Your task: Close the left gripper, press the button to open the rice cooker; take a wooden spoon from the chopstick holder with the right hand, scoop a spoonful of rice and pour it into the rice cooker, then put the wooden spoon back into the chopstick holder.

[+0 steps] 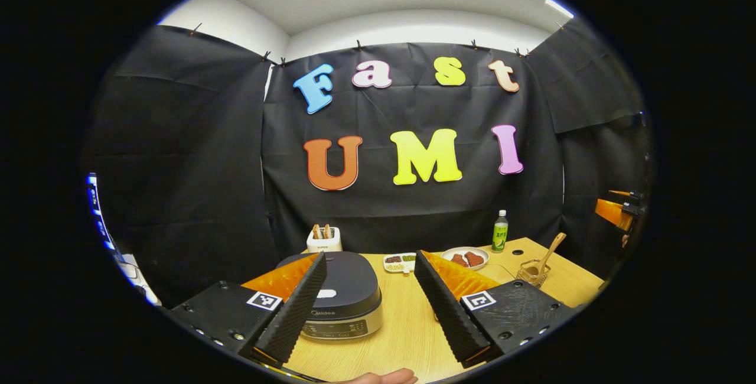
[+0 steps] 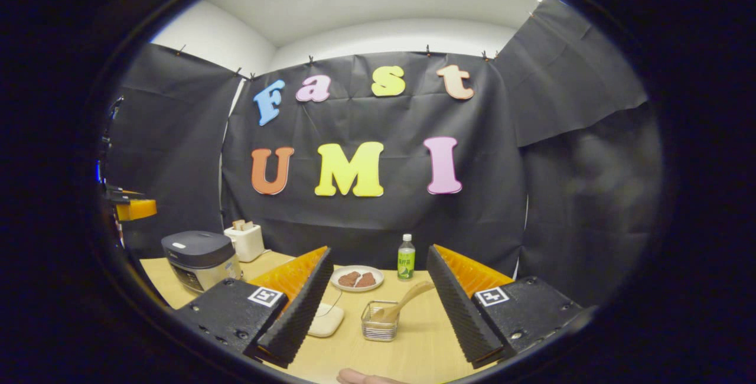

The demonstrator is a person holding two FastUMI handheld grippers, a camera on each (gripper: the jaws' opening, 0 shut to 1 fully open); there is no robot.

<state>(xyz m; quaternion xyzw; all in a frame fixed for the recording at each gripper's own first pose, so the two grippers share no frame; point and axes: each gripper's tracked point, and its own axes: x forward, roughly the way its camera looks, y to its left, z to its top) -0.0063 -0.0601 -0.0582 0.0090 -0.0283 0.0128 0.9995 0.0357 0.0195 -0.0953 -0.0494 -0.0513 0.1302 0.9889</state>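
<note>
The rice cooker (image 1: pixel 339 295) has a dark lid that is down and a silver base, and stands on the wooden table (image 1: pixel 407 337) just ahead of my left gripper (image 1: pixel 371 260). That gripper is open and holds nothing; its left finger overlaps the cooker. In the left gripper view the wooden spoon (image 1: pixel 549 251) stands in the wire chopstick holder (image 1: pixel 533 273) at the right. My right gripper (image 2: pixel 378 254) is open and empty, with the holder (image 2: pixel 380 320) and spoon (image 2: pixel 407 298) between and beyond its fingers. The cooker (image 2: pixel 201 257) is far to the left there.
A toaster (image 1: pixel 323 239), a small divided white dish (image 1: pixel 400 262), a plate of brown food (image 1: pixel 465 258) and a green bottle (image 1: pixel 500 231) line the back of the table. In the right gripper view a white dish (image 2: pixel 326 320) lies left of the holder.
</note>
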